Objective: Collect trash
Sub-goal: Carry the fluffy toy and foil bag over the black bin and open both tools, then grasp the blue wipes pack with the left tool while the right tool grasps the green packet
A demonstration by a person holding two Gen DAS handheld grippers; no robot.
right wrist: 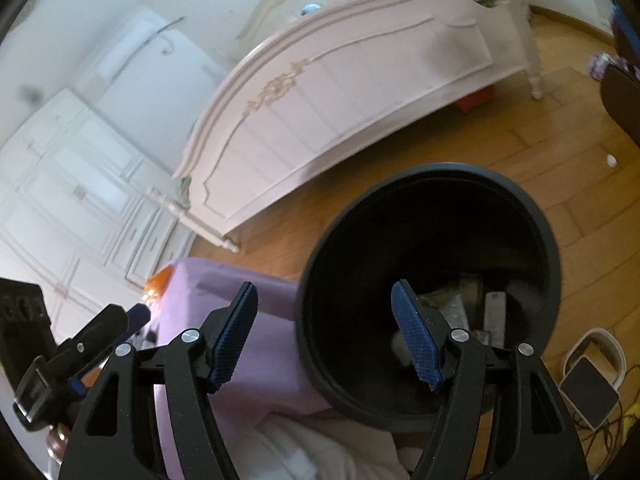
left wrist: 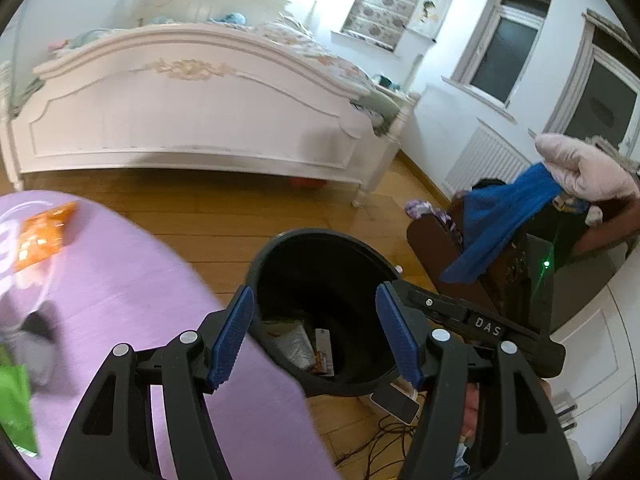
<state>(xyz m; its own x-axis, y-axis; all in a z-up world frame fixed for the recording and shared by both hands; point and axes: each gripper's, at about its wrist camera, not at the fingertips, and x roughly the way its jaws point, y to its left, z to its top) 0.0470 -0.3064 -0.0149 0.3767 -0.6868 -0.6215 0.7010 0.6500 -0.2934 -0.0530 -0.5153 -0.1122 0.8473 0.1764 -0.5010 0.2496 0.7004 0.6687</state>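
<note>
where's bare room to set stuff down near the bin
The purple table is bare between the orange packet and the black bin. Wood floor between bin and bed is open. Cables crowd the floor below the bin.

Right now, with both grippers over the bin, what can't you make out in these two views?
- Trash bin contents: dark in both views; right wrist view's finger covers part.
- Orange wrapper on the purple table: print blurred, left wrist view.
- Green packet: cut off by the left edge.
- Left gripper: blurred in the right wrist view.
</note>
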